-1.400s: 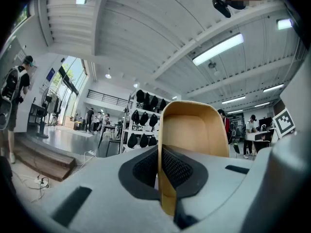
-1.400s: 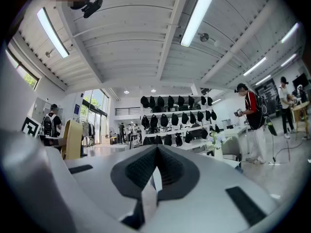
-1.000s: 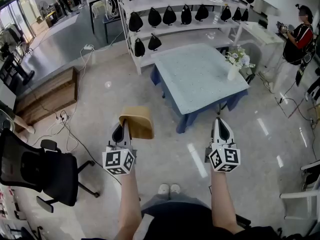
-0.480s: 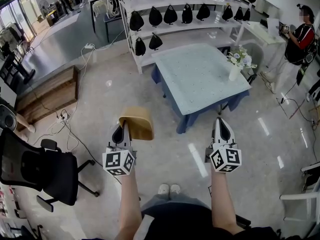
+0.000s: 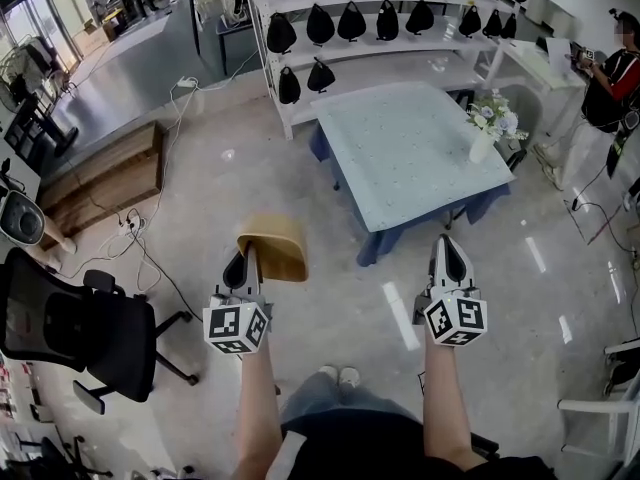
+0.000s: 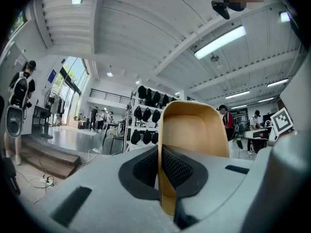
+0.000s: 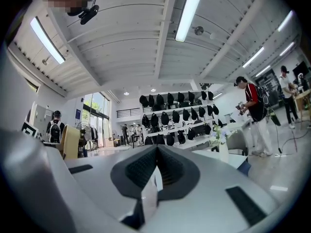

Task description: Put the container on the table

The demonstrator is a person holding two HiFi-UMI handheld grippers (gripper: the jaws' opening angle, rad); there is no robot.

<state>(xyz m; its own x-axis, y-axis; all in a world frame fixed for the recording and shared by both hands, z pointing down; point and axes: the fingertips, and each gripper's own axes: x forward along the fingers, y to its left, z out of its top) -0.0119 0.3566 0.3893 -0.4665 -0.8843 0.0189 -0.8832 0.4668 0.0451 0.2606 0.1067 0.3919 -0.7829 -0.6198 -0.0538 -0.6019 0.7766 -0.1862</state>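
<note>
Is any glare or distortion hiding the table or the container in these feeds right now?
Head view: sharp and evenly lit, with bright glare streaks on the glossy floor but none on the table. Left gripper view: strong fisheye with dark corners; the container is close and fills the centre. Right gripper view: same fisheye, ceiling light blown out.

Tan container [image 5: 272, 246], pale blue dotted table [image 5: 410, 148], black chair [image 5: 70, 328]
</note>
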